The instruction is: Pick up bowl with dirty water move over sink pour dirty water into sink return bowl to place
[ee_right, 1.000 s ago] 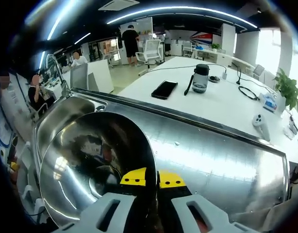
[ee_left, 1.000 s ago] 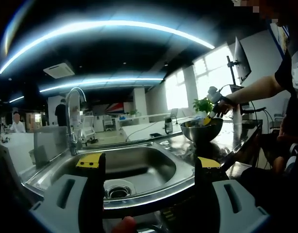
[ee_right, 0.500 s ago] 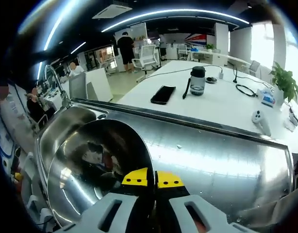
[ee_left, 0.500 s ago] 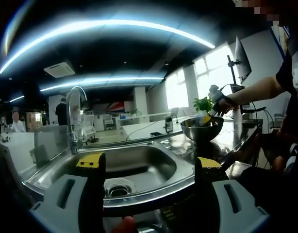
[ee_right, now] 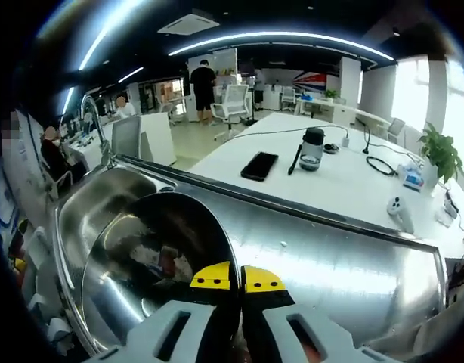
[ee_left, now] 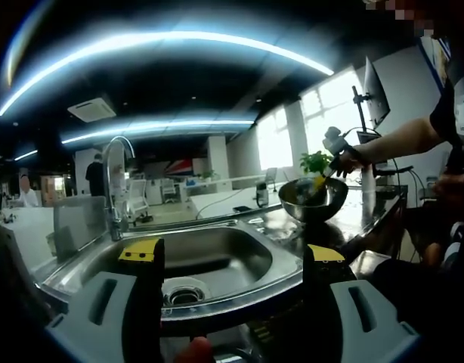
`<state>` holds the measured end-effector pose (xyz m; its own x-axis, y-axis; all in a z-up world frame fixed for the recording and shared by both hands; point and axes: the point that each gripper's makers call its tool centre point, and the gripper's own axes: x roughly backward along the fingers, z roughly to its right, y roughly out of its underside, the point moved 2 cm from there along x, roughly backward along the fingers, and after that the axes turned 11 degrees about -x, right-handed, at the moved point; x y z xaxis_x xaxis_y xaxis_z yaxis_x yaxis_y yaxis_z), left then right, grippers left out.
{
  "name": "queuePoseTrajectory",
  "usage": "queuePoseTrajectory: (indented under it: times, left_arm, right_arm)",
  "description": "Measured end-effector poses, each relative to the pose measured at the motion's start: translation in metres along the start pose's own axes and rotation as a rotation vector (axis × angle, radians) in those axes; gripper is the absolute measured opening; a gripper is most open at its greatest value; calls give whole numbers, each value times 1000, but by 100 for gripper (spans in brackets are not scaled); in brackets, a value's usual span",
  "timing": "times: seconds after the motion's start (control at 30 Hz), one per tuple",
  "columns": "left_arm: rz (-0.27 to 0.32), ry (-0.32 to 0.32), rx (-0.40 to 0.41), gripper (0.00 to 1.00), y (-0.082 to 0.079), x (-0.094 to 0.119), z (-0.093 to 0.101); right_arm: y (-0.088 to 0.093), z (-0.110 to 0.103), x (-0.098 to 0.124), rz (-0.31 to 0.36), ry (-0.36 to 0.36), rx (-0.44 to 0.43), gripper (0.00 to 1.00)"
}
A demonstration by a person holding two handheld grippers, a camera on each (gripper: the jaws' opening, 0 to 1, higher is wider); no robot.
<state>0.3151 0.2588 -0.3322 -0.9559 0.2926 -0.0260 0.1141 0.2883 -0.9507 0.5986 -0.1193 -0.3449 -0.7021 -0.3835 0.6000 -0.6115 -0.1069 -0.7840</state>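
Bowl rim pinched between closed right gripper jaws; sink lies beyond bowl (left gripper wide open, empty).

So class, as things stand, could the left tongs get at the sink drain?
Probably yes. The left tongs stand open at the near edge of the sink, and the drain lies straight ahead between them with nothing over it. The bowl is held off to the side in the right tongs.
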Motion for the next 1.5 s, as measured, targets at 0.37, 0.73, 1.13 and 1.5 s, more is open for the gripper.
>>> queuePoseTrajectory:
  times: [0.37,0.73,1.13,1.5]
  left_arm:
    - [0,1,-3,74,0,3,1]
    - [-13,14,-15,74,3,2,4]
    - [-4,24,-19,74,1,1,6]
    - [5,31,-17,73,-1,-1,7]
  right_arm:
    - [-7,-10,4,48,-20,1,0]
    - [-8,-15,9,92,-30,3,0]
    - [-13,-21,10,106,-35,9,0]
    - [-31,-36,15,135,-59,8,0]
